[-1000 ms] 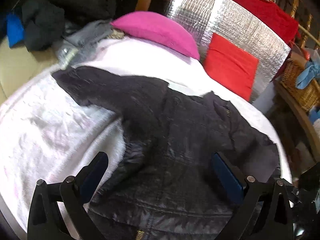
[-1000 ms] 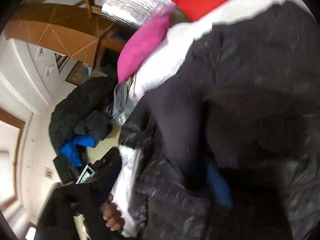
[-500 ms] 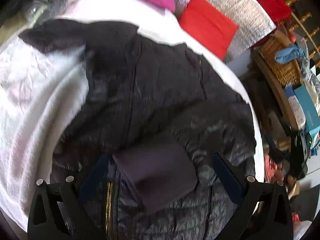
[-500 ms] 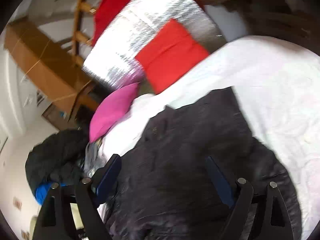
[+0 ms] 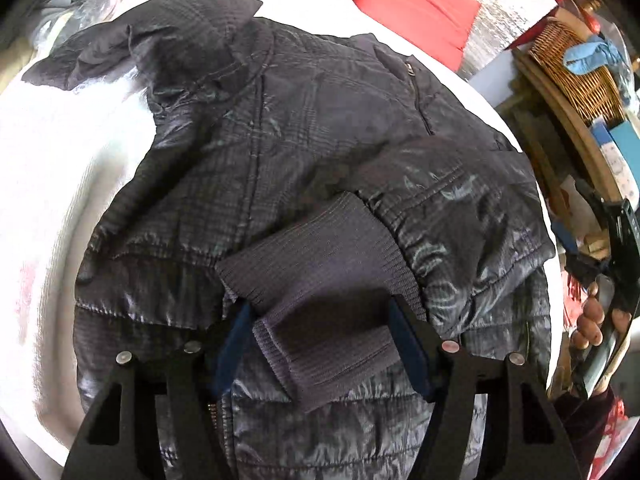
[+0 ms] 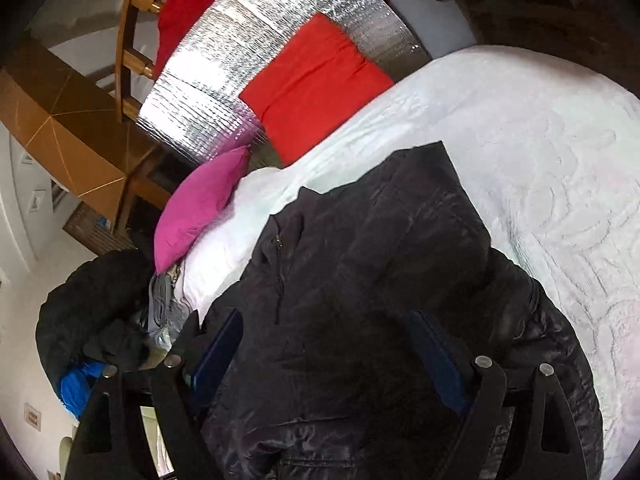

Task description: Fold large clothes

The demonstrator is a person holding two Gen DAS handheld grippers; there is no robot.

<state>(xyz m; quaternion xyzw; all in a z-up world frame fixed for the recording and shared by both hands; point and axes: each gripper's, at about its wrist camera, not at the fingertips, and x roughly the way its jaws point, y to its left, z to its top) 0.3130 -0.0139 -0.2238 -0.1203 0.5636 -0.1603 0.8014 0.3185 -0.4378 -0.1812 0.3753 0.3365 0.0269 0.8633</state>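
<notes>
While closing, left gripper [image 5: 322, 332] straddles the jacket's ribbed cuff [image 5: 316, 280].

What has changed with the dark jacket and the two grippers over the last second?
The sleeve with the grey ribbed knit cuff now lies folded across the front of the dark quilted jacket; a second ago it did not. The left gripper has dropped close over that cuff, jaws closing around it. The right gripper has pulled back, open. The white bedspread, pink pillow and red cushion are unmoved.
</notes>
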